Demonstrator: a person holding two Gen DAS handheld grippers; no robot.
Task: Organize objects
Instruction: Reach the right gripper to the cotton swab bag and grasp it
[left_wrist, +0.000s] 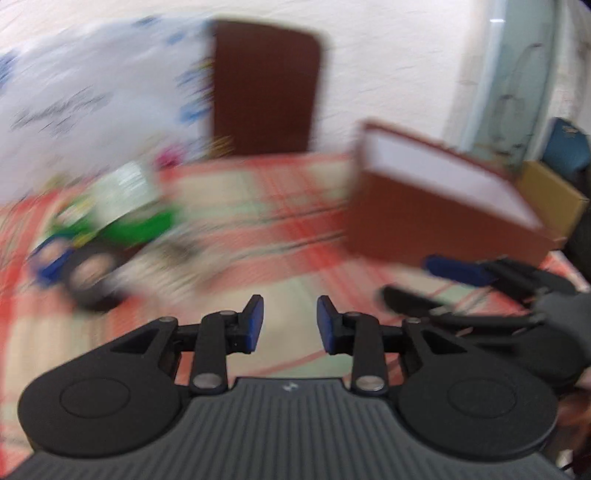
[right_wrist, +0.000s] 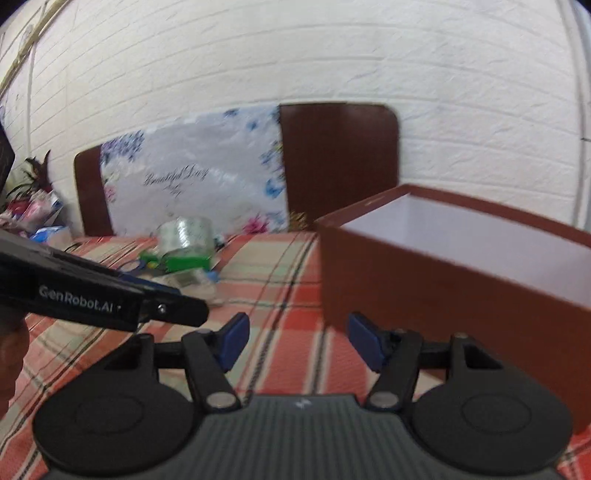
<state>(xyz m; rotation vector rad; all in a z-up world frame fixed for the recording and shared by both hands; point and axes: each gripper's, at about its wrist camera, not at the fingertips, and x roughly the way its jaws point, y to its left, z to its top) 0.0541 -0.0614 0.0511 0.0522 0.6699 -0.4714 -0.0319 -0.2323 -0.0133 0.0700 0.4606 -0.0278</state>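
An open brown box with a white inside (right_wrist: 461, 273) stands on the red plaid cloth (right_wrist: 280, 280), right of centre. In the left wrist view the brown box (left_wrist: 436, 221) is blurred. A small pile lies at the left: a clear tape roll (right_wrist: 188, 232) on green and blue items (right_wrist: 181, 262). The left wrist view smears that pile (left_wrist: 110, 218). My left gripper (left_wrist: 290, 321) is open over the cloth with nothing between its blue pads. My right gripper (right_wrist: 297, 339) is open beside the box's near corner, holding nothing. The left gripper's black housing (right_wrist: 85, 295) crosses the right wrist view.
A brown headboard (right_wrist: 340, 158) with a floral white cover (right_wrist: 192, 181) leans on the white brick wall behind. Cluttered items (right_wrist: 37, 214) sit at the far left. A cardboard box (left_wrist: 554, 199) and a blue bag (left_wrist: 565, 147) stand past the brown box.
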